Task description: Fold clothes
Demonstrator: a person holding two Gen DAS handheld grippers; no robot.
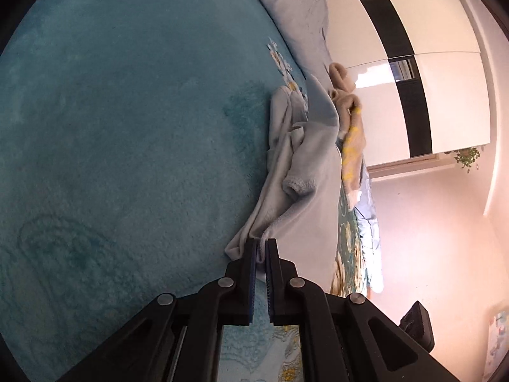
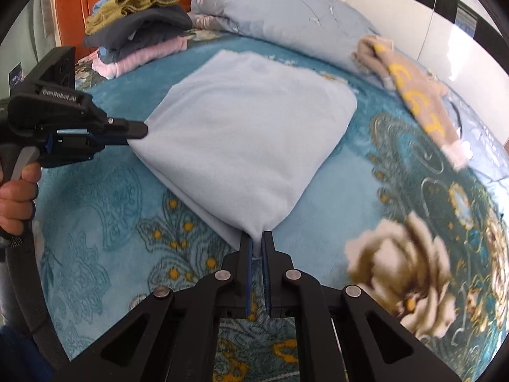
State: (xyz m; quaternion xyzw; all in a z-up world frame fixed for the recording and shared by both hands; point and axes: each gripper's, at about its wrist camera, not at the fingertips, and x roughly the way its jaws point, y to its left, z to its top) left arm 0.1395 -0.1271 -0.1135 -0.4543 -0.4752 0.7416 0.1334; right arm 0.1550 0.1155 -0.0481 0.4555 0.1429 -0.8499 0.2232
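Pale blue garment [image 2: 251, 133] lay folded mid-bed [image 2: 105, 222]. Left gripper [image 2: 140, 133] and right gripper [image 2: 257, 238] each pinched one of its near corners, jaws narrow on cloth.

Matte black plastic left claw [image 2: 140, 132] with silver rivets, blue inner pads, white lettering, grey trigger; matching black right claw [image 2: 257, 242]; possibly dark blue sleeve.

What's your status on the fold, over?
Left gripper and right gripper both clamped on light blue garment corners. Garment half folded on bed. Tan sweater alongside, clear.

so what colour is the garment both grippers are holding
Pale blue garment, plain with no print; clearest in the right wrist view.
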